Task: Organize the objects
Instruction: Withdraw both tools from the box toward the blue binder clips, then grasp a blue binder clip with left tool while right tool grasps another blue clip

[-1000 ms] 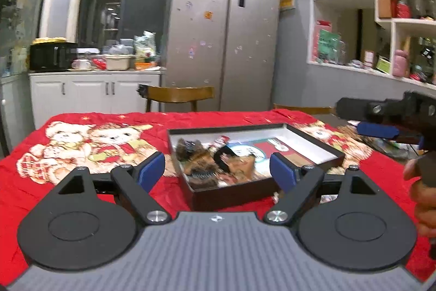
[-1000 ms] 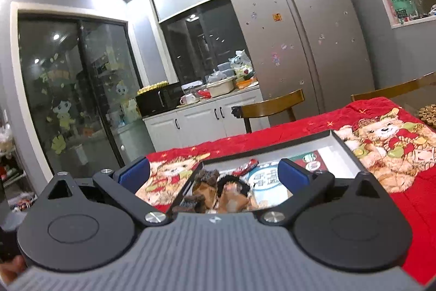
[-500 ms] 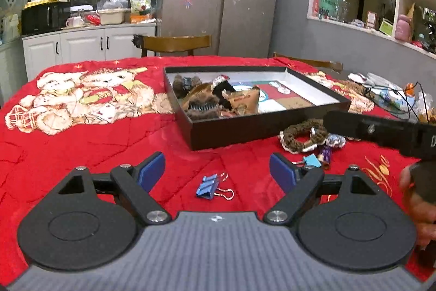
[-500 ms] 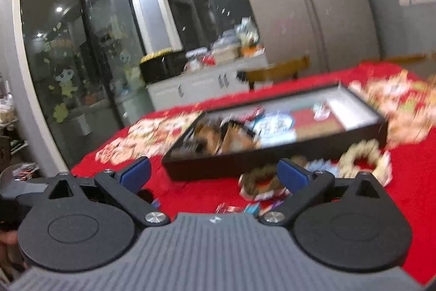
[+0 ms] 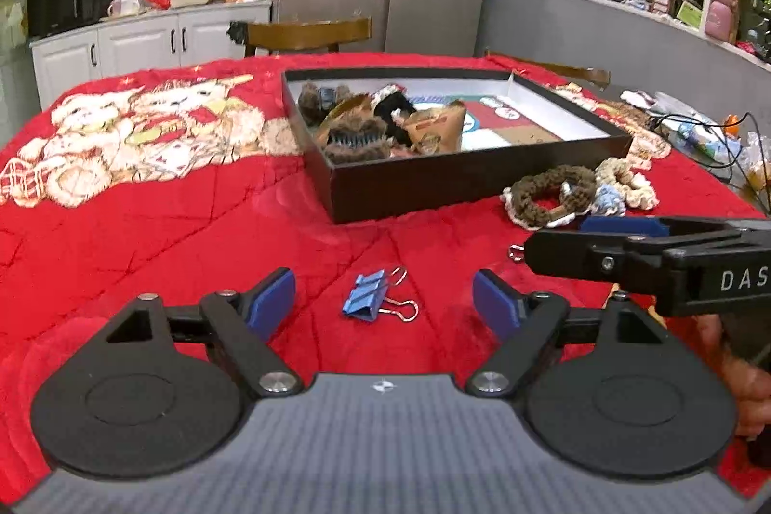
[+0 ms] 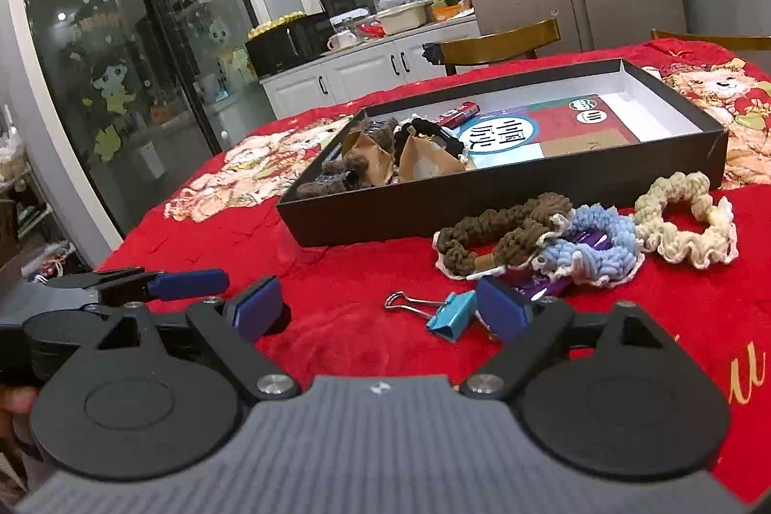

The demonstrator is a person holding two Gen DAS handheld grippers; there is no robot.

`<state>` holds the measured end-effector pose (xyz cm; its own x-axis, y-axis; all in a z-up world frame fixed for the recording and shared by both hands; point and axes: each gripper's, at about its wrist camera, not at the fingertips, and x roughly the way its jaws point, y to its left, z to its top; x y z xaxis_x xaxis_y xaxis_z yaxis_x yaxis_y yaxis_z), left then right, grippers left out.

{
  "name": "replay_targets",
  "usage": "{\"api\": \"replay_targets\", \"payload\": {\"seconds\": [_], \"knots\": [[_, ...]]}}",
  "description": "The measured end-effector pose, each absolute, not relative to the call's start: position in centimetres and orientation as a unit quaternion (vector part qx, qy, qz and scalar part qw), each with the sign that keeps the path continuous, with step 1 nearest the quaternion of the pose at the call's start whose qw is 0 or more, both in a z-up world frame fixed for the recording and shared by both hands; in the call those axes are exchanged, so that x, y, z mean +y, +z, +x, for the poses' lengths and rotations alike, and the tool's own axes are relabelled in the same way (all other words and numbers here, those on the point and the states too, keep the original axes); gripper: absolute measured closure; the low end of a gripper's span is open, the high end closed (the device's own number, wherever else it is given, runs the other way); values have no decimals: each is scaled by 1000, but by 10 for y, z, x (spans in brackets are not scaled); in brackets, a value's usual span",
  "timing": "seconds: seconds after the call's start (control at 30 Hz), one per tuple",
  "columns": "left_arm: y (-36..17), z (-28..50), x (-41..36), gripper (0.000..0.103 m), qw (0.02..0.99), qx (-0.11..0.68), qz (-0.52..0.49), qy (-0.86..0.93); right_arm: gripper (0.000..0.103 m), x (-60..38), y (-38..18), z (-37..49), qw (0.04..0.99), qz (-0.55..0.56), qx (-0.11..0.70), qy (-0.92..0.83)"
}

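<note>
In the left wrist view, the left gripper (image 5: 384, 303) is hovering low over the red quilted cloth (image 5: 144, 234), its jaws standing apart and having just been narrowing. A dark blue binder clip (image 5: 368, 296) is lying on the cloth between the two blue pads (image 5: 270, 302), touched by neither. Ahead of the fingertips, a shallow black box (image 5: 462, 181) is sitting on the cloth, holding furry brown hair claws (image 5: 354, 140) and crumpled brown paper packets (image 5: 436, 126) in its near-left part. To the right of the gripper and just in front of the box, a brown crocheted scrunchie (image 5: 549, 191) is lying against a light blue one and a cream one (image 5: 626, 179). The right gripper (image 5: 621, 244) is reaching in from the right edge, seen side-on, with a hand (image 5: 737, 360) behind it.

In the right wrist view, the right gripper (image 6: 380, 309) is also standing with its jaws apart, and they too have just been narrowing. A light blue binder clip (image 6: 445, 316) is lying between the pads, just beside the right pad (image 6: 501, 311); whether it is touching that pad I cannot tell. Just beyond the right finger, the brown, light blue (image 6: 592, 249) and cream scrunchies are resting in a row, a purple object tucked under the blue one. The black box is lying ahead, behind them. The left gripper's blue-tipped finger (image 6: 188, 280) is showing at the left.
</note>
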<state>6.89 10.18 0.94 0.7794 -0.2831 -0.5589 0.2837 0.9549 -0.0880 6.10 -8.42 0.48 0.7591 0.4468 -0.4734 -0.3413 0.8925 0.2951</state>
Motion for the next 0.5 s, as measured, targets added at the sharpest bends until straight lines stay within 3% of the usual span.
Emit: {"api": "replay_targets", "payload": {"seconds": [0.13, 0.2, 0.5], "knots": [[6, 74, 101, 39, 938, 313, 0, -148, 11, -74, 0, 73, 924, 73, 315, 203], [6, 76, 102, 40, 939, 314, -6, -143, 11, -75, 0, 75, 924, 76, 315, 203], [5, 80, 100, 40, 939, 313, -6, -143, 36, -74, 1, 75, 932, 67, 311, 176]]}}
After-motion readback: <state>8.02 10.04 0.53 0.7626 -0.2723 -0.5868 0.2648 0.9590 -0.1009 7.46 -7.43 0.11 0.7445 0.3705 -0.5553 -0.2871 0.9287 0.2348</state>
